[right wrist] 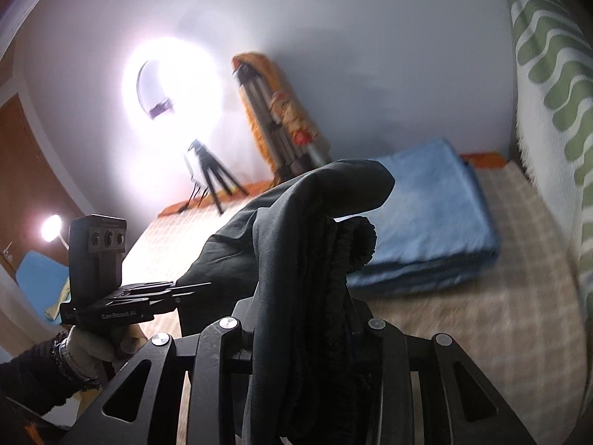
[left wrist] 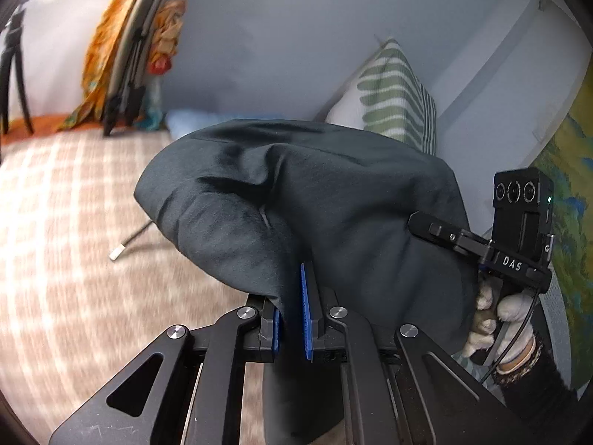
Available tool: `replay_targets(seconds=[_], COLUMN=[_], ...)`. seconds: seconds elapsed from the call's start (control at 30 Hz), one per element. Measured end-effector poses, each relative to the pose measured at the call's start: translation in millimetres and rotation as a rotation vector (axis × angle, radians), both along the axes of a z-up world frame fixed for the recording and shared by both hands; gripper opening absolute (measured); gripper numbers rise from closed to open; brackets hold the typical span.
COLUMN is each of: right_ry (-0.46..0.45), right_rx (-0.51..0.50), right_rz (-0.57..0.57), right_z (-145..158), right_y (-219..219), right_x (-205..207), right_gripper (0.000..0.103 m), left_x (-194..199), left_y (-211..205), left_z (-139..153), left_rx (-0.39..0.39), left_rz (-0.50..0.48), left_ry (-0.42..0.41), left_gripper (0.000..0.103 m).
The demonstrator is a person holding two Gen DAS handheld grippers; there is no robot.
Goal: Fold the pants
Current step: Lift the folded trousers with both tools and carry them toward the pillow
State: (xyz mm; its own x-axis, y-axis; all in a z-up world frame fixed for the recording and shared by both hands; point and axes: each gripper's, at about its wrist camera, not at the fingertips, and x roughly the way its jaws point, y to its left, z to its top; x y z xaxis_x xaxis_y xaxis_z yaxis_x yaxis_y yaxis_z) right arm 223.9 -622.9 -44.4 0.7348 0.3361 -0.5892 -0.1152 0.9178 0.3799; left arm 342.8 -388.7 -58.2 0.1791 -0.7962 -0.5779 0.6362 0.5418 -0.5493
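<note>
**Both grippers hold the pants up above the bed**

In the left wrist view, the left gripper (left wrist: 292, 319) is nearly closed, and a fold of the dark pants (left wrist: 296, 193) passes down between its blue pads (left wrist: 304, 311). The cloth rises from the pads and swells into a rounded bundle that fills the middle of the view. At the right side of this bundle the other gripper reaches into the cloth, held by a gloved hand (left wrist: 500, 319).

In the right wrist view, the right gripper (right wrist: 302, 333) is closed on the pants (right wrist: 296, 230); the bunched waistband (right wrist: 355, 241) stands up between its fingers and the cloth hides the pads. The left gripper (right wrist: 192, 289) touches the pants at the left, with a gloved hand (right wrist: 92, 345) below it.

Under the pants is a bed (right wrist: 500, 296) with a checked cover. Further on it lies a folded blue cloth (right wrist: 426, 215), and a green-striped pillow (left wrist: 396, 96) leans on the wall. At the far wall stand a tripod (right wrist: 211, 174) and a bright ring light (right wrist: 170, 89).
</note>
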Motion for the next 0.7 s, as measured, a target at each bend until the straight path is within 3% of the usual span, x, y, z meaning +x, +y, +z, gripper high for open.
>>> replay_targets(seconds=[0.33,0.7], right_ry=[-0.060,-0.056], right_rx=[-0.005,-0.019], right_rz=[-0.036,-0.060], right_z=[16.7,5.8], right_y=[-46.0,-93.8], right_x=[61.5,134.9], right_gripper=[0.031,0.031], left_x=[52.6,101.3], left_y=[-47.8,-89.5], left_z=[26.6,20.3], left_rx=[0.007,0.057], left_rz=[0.002,0.006], left_ry=[-0.092,-0.130], left_gripper=[0.007,0.007])
